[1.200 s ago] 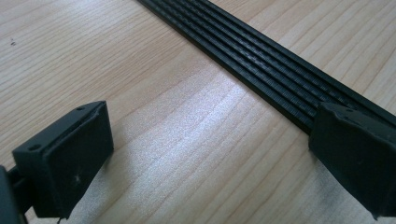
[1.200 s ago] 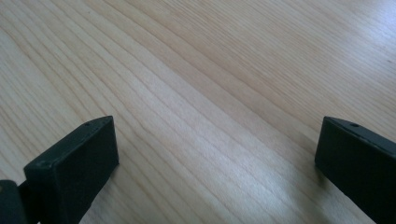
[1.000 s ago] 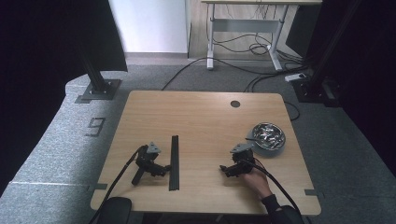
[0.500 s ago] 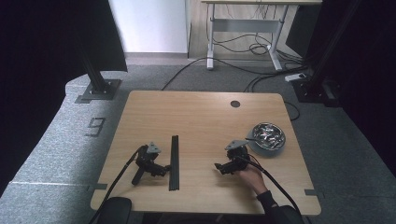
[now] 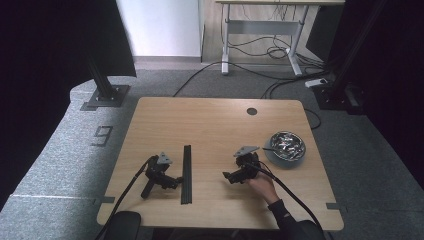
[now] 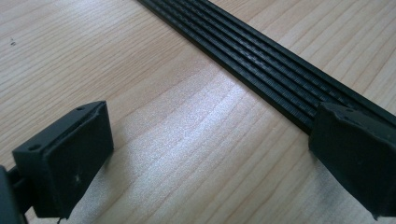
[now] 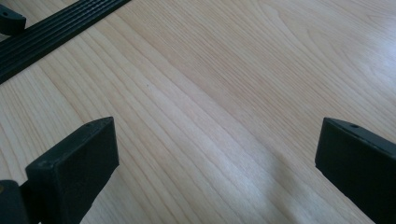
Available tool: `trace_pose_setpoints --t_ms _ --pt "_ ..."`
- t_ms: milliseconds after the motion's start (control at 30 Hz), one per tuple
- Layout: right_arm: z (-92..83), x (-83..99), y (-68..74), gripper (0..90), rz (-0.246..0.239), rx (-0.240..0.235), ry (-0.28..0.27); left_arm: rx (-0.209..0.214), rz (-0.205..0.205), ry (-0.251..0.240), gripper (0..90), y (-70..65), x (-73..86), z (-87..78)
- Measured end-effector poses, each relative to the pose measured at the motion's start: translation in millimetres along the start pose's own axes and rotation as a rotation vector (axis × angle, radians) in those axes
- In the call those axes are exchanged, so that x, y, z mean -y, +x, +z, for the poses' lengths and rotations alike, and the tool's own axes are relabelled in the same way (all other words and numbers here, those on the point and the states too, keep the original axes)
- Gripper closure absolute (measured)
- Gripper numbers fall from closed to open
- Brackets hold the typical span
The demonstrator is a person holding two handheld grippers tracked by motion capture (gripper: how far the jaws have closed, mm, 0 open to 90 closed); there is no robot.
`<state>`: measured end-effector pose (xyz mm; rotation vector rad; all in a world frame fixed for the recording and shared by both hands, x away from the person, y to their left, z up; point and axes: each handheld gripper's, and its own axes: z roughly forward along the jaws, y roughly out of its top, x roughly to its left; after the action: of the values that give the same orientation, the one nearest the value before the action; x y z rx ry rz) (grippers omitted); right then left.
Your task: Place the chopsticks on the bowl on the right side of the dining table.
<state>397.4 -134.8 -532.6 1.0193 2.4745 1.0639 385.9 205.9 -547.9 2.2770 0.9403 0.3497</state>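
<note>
Black ribbed strip [image 5: 186, 174], long, flat and narrow, matt, with fine grooves running its whole length; lies flat on the table left of centre, its near end close to the near edge. Long axis runs from the near edge toward the far edge, almost square to both. In the left gripper view it [image 6: 266, 70] crosses the upper right of the picture as a slant band of parallel ridges.

Light wooden rectangular table [image 5: 210, 125]: rounded corners, pale grain, a small dark round hole near the far edge, right of centre.

Round shiny metal bowl [image 5: 285, 146]: stands near the right edge, about midway between near and far edges. It holds a heap of small glinting metal pieces, too small to tell apart.

Right black two-jaw gripper [image 5: 227, 176]: held by the person's right hand [image 5: 262, 186], between the strip and the bowl, well apart from the strip. In the right gripper view it [image 7: 215, 163] has its jaws spread wide with bare wood between them; the strip [image 7: 51, 35] shows at the upper left corner.

Left black two-jaw gripper [image 5: 176, 180]: lies on the table just beside the strip's left side, toward its near half. In the left gripper view it [image 6: 210, 158] has its jaws wide apart, nothing between them; the right-hand jaw sits over the strip's edge, contact not certain.
</note>
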Motion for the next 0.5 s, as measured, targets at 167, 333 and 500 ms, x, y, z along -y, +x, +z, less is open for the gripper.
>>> trace_pose_setpoints --t_ms 167,333,500 --pt "5.2 -5.8 4.6 0.0 -0.017 -0.015 0.001 0.0 -0.002 -0.001 0.0 -0.1 0.0 0.1" --pt "12.7 -15.8 10.5 0.0 -0.028 -0.022 -0.001 0.0 0.0 0.0 0.0 0.0 0.0 0.0" --pt "19.1 -25.0 14.8 0.0 -0.037 -0.028 0.0 0.0 0.0 0.0 0.0 0.1 0.0 0.0"
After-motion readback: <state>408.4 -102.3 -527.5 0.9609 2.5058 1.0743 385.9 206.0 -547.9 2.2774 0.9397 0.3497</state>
